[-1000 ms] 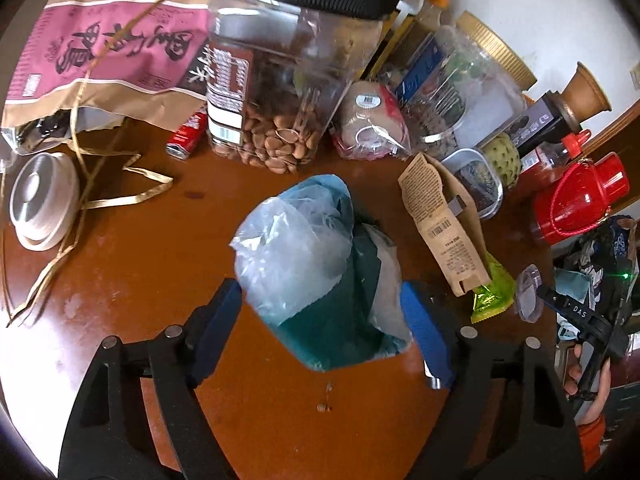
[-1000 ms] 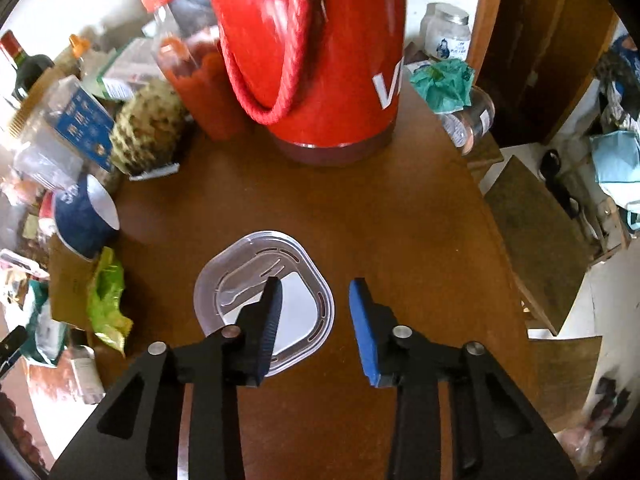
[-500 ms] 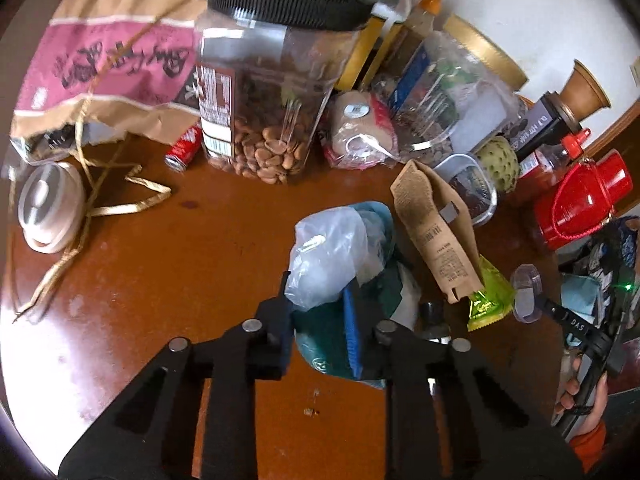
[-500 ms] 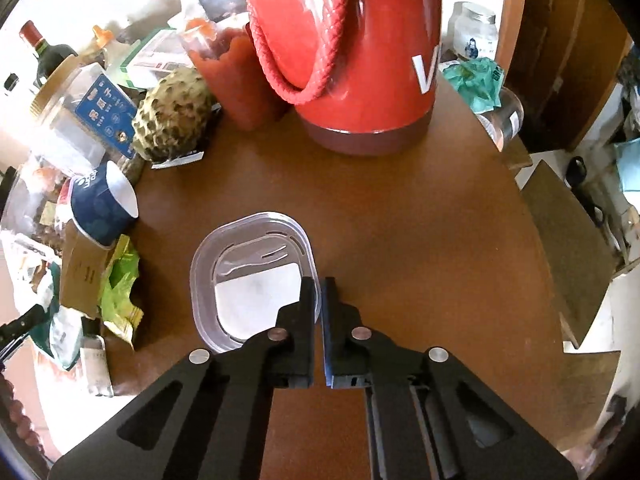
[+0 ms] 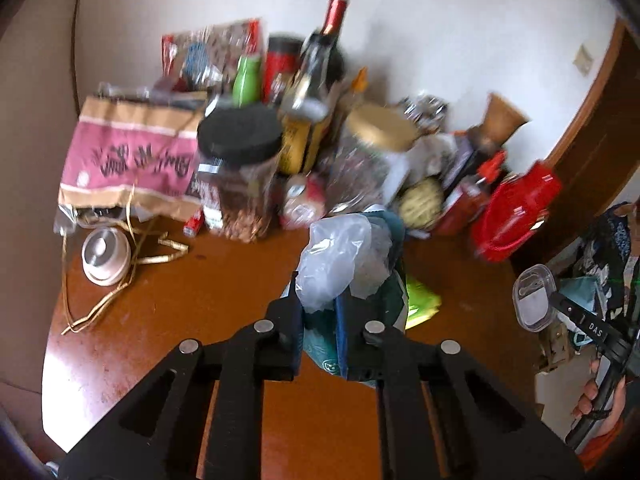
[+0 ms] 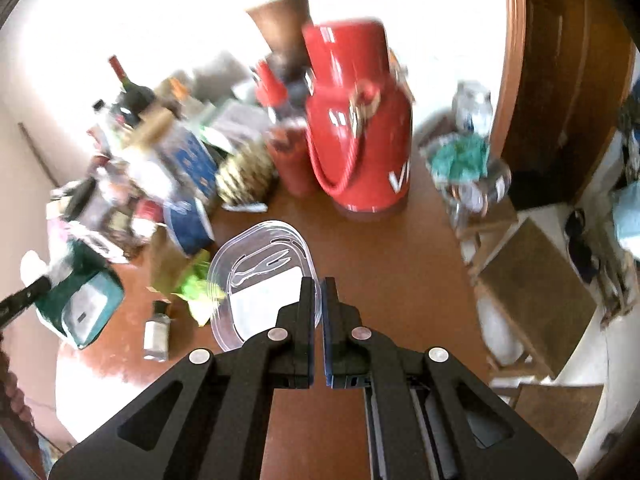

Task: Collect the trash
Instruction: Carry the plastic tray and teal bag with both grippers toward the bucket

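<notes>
My left tool [image 5: 318,312] angles down over the tabletop [image 5: 180,312], its jaws having just closed on the plastic bag bundle [image 5: 344,264], held clear of the surface. My right tool [image 6: 319,308], likewise tilted down, pinches the clear lid's [image 6: 260,276] rim, lifted.

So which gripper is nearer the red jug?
Right. The right gripper, clamped on the clear lid, points toward the red jug just ahead. The left gripper, holding the bag bundle, is farther off.
</notes>
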Tool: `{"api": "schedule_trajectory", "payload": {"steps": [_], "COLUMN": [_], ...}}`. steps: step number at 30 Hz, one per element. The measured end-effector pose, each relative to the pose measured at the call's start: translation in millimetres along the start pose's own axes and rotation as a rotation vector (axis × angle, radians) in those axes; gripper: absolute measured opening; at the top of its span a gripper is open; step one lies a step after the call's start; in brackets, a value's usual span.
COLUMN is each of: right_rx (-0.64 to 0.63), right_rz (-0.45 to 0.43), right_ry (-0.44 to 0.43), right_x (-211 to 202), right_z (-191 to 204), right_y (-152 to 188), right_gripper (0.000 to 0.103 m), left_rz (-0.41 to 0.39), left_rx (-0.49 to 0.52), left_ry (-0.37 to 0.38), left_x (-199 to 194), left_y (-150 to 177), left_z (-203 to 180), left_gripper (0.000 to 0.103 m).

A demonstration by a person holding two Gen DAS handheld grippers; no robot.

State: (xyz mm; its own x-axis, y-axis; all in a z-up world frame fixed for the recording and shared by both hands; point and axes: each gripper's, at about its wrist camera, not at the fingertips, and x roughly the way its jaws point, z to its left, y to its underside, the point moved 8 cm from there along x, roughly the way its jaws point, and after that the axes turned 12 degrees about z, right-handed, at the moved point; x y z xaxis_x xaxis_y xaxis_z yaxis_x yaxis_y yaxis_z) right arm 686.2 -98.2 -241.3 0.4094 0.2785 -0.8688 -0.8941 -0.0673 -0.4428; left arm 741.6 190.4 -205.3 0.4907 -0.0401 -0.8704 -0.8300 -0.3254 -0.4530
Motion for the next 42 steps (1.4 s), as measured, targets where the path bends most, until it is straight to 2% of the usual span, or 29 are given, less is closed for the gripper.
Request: {"api": "schedule_trajectory", "payload": {"steps": [5,10,17,23,30,42], "right_rx": [-0.074,-0.155,-0.269,-0.310,-0.323,-0.262], "right_rz": [-0.113,-0.213,-0.299,-0.334,-0.329,-0.283], "right_ry": [-0.013,-0.050,-0.084,-0.086,-0.099,-0.099], "right_x": [-64,-125,-186,-218,-229,-240], "right_z": [4,11,18,26,53,107], "right_y": [-2,10,48,78,119,237], "right_gripper": [0.003,0.003,0.003,0.003,0.003,0.003], "left_rz": [-0.101,-0.187,-0.280,-0.332,-0.360,-0.325], "left_rx": [0.049,0.055,0.080,0.096,0.120,0.182], "left_ry": [-0.005,-0.015,-0.040,-0.036,-0.028,0.020], "left_x": [-55,-106,-168,-207,-240,-296], "left_y": [12,41,90,122,163,267], "left_z": [-37,-69,-101,-112,-103,-37], "left_gripper": [0.012,0.012,0.012,0.012,0.011,0.009]}}
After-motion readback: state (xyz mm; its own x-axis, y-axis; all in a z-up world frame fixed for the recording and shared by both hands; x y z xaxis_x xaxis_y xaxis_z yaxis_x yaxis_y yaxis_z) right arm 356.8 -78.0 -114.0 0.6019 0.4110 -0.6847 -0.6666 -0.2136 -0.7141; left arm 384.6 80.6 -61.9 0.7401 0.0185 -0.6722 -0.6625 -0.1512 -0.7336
